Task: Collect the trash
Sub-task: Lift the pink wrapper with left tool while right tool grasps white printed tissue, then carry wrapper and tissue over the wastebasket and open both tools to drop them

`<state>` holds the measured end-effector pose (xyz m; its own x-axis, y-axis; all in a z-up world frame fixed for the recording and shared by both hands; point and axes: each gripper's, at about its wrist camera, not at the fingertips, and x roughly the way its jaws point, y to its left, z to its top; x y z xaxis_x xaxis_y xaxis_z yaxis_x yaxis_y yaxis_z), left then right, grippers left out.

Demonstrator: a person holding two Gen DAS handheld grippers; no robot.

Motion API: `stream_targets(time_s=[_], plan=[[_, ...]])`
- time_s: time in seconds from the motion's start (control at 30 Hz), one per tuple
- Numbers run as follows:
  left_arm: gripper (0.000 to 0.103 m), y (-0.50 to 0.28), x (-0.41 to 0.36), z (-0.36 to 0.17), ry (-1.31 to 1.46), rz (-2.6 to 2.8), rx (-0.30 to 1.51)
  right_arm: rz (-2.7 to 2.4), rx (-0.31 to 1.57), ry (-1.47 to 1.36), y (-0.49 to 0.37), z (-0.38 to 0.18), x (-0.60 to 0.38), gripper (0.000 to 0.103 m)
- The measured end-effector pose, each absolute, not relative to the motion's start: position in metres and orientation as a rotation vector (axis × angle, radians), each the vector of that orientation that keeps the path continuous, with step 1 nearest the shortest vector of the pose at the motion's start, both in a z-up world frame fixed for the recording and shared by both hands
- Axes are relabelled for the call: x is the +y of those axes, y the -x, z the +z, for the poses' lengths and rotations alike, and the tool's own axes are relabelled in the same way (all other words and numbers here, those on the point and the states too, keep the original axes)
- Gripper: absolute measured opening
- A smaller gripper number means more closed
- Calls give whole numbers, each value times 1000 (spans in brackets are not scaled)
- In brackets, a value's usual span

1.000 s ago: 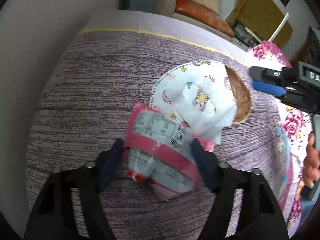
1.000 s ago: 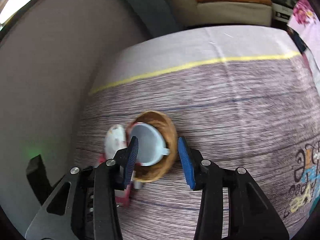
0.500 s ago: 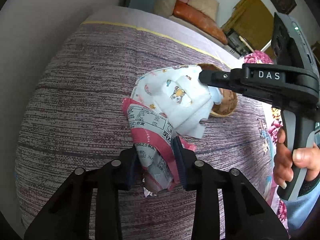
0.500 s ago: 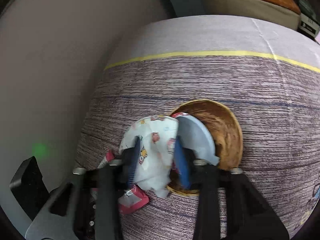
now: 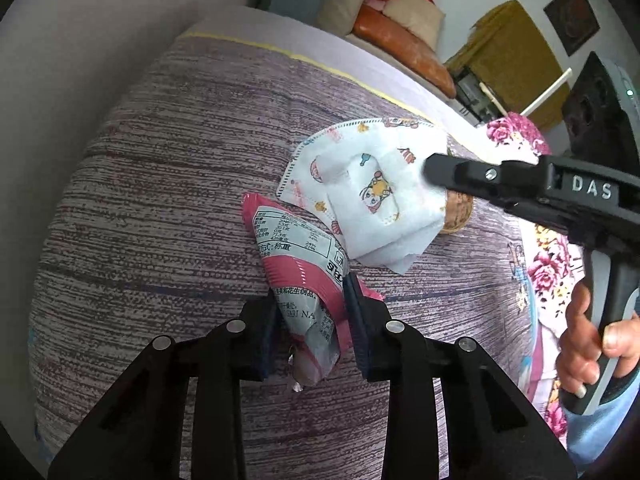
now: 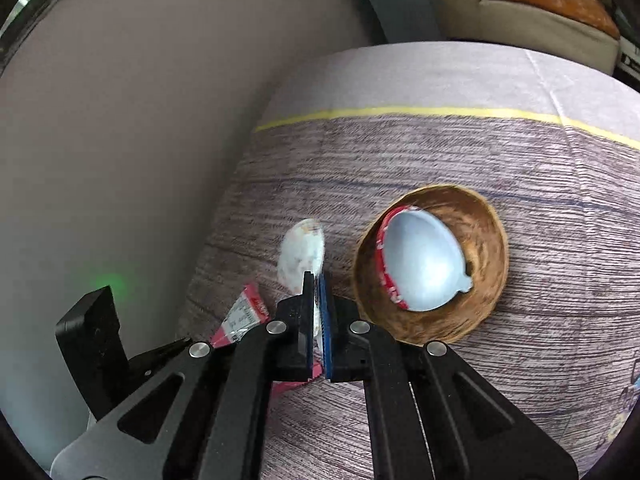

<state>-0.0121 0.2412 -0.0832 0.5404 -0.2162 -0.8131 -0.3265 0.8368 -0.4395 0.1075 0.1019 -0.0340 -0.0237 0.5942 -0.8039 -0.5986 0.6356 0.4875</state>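
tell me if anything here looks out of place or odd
A coconut shell bowl on the table holds a pale lid sitting tilted, not flat. The pink snack wrapper looks crumpled in the left gripper, the printed face mask in the right gripper.

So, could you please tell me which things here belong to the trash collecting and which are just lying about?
Job:
- snack wrapper, in left gripper
- face mask, in right gripper
- brown bowl
- lid inside it

Lying about:
- cushions
- floral cloth
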Motion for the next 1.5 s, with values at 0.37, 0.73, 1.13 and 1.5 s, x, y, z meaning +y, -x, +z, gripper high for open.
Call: stream_targets(time_s=[0.37,0.73,1.13,1.5], plan=[[31,11,247,-77,609,62,992,903,1234,9,-105,-25,102,3],[31,-1,209,-37,513,24,946,865,1137,-108,-114,29,35,3],[31,-32,99,-9,318,-101,975,721,1071,-258,-108,41,-101,3],[31,-78,-13,-3,159,-254,1019,555,1001,-447,-106,23,-243,3]])
